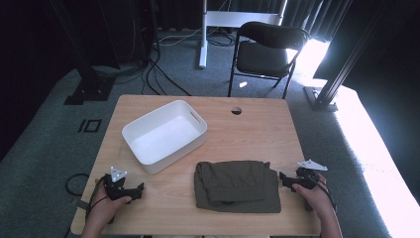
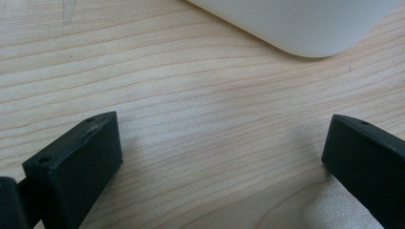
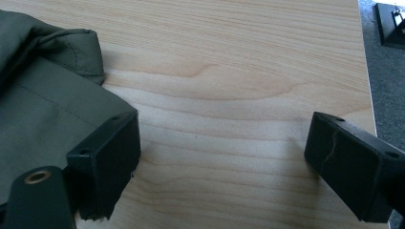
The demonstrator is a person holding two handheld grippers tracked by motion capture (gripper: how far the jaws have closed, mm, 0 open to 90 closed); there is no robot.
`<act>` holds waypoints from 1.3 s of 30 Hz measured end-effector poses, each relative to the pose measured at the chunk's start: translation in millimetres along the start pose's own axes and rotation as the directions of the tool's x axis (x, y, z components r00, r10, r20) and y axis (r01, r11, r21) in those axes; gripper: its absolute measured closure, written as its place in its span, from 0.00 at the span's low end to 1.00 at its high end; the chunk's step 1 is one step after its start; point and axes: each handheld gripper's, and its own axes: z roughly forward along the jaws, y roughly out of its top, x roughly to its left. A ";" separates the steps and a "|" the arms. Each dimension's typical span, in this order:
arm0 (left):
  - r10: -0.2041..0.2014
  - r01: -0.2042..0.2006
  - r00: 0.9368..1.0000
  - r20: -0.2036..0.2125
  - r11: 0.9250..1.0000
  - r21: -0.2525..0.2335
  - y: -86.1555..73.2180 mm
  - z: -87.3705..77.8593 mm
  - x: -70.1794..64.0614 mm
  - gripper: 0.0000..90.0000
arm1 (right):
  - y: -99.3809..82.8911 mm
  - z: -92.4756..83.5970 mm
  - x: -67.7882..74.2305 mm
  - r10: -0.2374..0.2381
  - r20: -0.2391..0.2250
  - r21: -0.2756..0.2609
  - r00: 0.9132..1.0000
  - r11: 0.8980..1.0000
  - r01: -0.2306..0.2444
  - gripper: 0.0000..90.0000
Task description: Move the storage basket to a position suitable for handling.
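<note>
Pre-grasp: both grippers' fingers wide open, holding nothing. Right gripper (image 1: 286,179) beside folded olive garment (image 1: 236,186); left gripper (image 1: 137,191) near white bin (image 1: 148,156). Next, probably: pinch garment edge.

Beyond the work itself
A black folding chair (image 1: 267,49) stands at upper centre; cables (image 1: 163,74) trail across grey carpet (image 1: 44,124) upper left.

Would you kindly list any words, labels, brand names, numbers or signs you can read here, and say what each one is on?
None: no readable text anywhere.
The white plastic bin, the folded olive-green cloth garment and the light wooden table bear no print.
The black folding chair shows no label.
</note>
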 end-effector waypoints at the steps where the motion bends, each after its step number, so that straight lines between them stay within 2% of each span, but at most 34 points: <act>1: 0.000 0.000 1.000 0.000 1.000 0.000 0.0 0.0 0.0 0.01 | 0.0 0.0 0.0 0.000 0.000 0.000 1.000 1.000 0.000 0.13; 21: 0.027 -0.027 0.999 0.021 1.000 0.000 -1.5 -1.7 4.5 0.01 | 4.2 3.1 1.3 -0.006 -0.013 0.005 1.000 1.000 0.006 0.13; 24: 0.020 -0.020 0.999 0.027 1.000 -0.005 -1.8 -1.9 5.5 0.01 | 5.6 3.6 1.0 0.000 -0.017 0.006 1.000 1.000 0.000 0.13; 29: 0.004 -0.004 1.000 0.017 1.000 -0.003 -2.2 -2.8 7.9 0.01 | 15.9 3.4 -2.0 -0.011 -0.006 -0.020 1.000 1.000 0.011 0.13; 39: -0.002 0.002 0.999 0.033 1.000 -0.012 1.7 -3.2 7.8 0.01 | 38.2 10.0 -1.8 -0.001 -0.022 -0.055 1.000 0.998 0.000 0.14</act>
